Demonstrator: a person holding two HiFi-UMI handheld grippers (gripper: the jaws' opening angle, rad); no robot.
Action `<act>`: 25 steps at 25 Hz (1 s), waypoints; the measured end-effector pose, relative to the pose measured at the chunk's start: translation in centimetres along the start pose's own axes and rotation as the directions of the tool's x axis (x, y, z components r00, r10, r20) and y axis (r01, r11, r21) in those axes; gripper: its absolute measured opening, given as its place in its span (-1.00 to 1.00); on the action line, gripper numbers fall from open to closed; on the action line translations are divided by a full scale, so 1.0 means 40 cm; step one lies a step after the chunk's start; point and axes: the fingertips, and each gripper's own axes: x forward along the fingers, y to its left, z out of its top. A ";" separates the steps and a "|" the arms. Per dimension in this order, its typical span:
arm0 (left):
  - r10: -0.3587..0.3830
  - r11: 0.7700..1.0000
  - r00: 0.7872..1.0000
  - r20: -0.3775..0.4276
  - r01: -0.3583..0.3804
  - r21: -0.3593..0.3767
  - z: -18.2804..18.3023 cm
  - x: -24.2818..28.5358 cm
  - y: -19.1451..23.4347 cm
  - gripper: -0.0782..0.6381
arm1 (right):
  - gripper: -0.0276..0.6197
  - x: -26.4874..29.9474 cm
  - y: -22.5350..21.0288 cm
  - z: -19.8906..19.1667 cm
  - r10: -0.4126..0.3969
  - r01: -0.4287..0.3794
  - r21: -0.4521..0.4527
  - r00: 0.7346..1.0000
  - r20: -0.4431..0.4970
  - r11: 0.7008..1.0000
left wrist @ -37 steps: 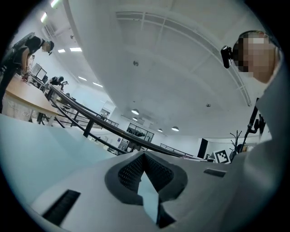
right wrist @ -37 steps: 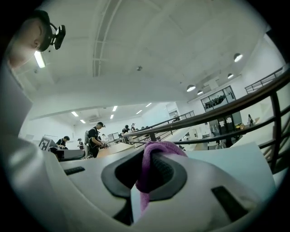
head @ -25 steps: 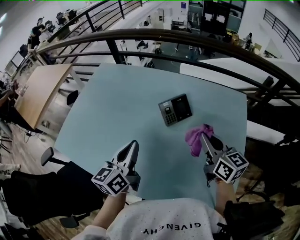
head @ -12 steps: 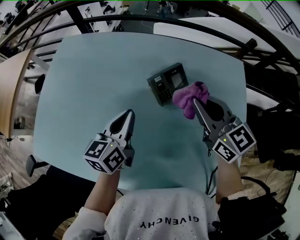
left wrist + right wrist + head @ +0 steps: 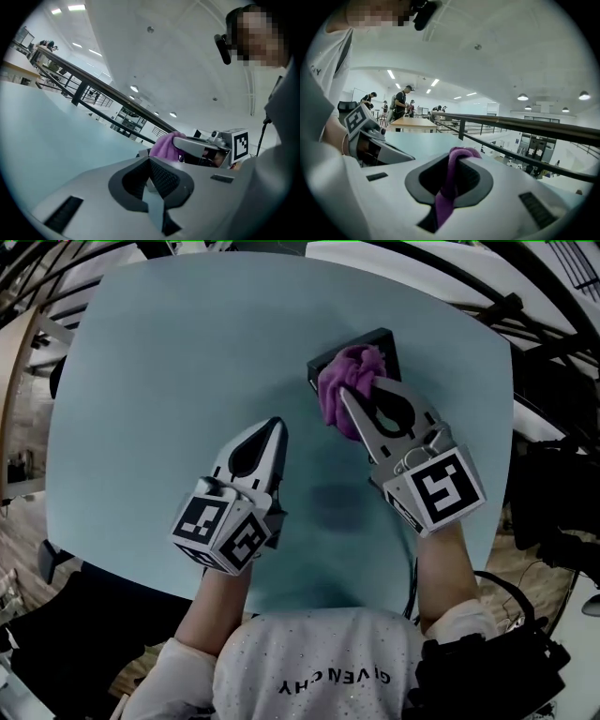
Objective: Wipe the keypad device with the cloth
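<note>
The right gripper (image 5: 349,397) is pinching a crumpled purple cloth (image 5: 343,381) between its fingers. In the right gripper view, a strip of the fabric is running up through the narrow gap between them and folding over their tips. The bunched part of the cloth is lying on top of the small dark rectangular keypad device (image 5: 384,345), covering most of its face and leaving only the near-left corner and the far-right edge showing.

The device is sitting on the pale blue-green tabletop (image 5: 169,362), in the far right part. It is nearer the right edge than the left, with bare surface between it and both the far and right edges. A dark metal railing (image 5: 525,306) is running just beyond the far right corner.

The left gripper (image 5: 275,429) is pointing forward over the middle of the tabletop, its tips near the cloth but apart from it. Its fingers are pressing together with nothing between them, as the left gripper view shows. Whether it is touching the surface cannot be told.

A wide stretch of open tabletop is lying to the left of both grippers, reaching the rounded left edge. A smaller open strip is lying between the grippers and the near edge by the person's white shirt (image 5: 328,681).
</note>
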 end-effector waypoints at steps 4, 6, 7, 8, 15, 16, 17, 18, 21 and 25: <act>0.015 1.000 1.000 -0.025 -0.015 0.004 -0.065 0.027 0.018 -0.77 | -0.83 0.067 -0.002 -0.087 -0.018 0.016 -0.041 0.999 -0.051 0.999; -0.019 0.999 0.999 -0.045 0.018 -0.029 -0.087 0.034 0.015 -0.77 | -0.83 0.085 -0.031 -0.111 -0.062 0.061 -0.022 0.996 -0.057 0.998; -0.031 0.999 0.998 -0.052 0.029 -0.038 -0.090 0.032 0.012 -0.77 | -0.83 0.088 -0.050 -0.117 -0.088 0.087 -0.006 0.995 -0.057 0.996; -0.038 0.999 0.998 -0.057 0.036 -0.041 -0.092 0.029 0.008 -0.77 | -0.83 0.087 -0.068 -0.121 -0.109 0.110 0.016 0.992 -0.057 0.994; -0.060 0.997 0.995 -0.076 0.056 -0.050 -0.112 0.022 -0.010 -0.77 | -0.83 0.065 -0.161 -0.150 -0.138 0.145 0.258 0.989 -0.048 0.955; -0.062 0.997 0.995 -0.079 0.058 -0.050 -0.113 0.021 -0.011 -0.77 | -0.83 0.061 -0.173 -0.152 -0.148 0.156 0.277 0.988 -0.049 0.948; -0.063 0.997 0.995 -0.082 0.059 -0.049 -0.114 0.021 -0.010 -0.77 | -0.83 0.057 -0.186 -0.156 -0.163 0.171 0.294 0.985 -0.052 0.940; -0.062 0.997 0.994 -0.085 0.058 -0.050 -0.116 0.020 -0.009 -0.77 | -0.83 0.051 -0.200 -0.160 -0.179 0.188 0.310 0.982 -0.056 0.932; -0.055 0.997 0.995 -0.084 0.051 -0.059 -0.115 0.018 0.001 -0.77 | -0.83 0.034 -0.236 -0.178 -0.220 0.231 0.351 0.973 -0.071 0.907; -0.055 0.997 0.996 -0.076 0.050 -0.066 -0.108 0.020 0.003 -0.77 | -0.83 0.015 -0.278 -0.197 -0.261 0.272 0.400 0.962 -0.083 0.875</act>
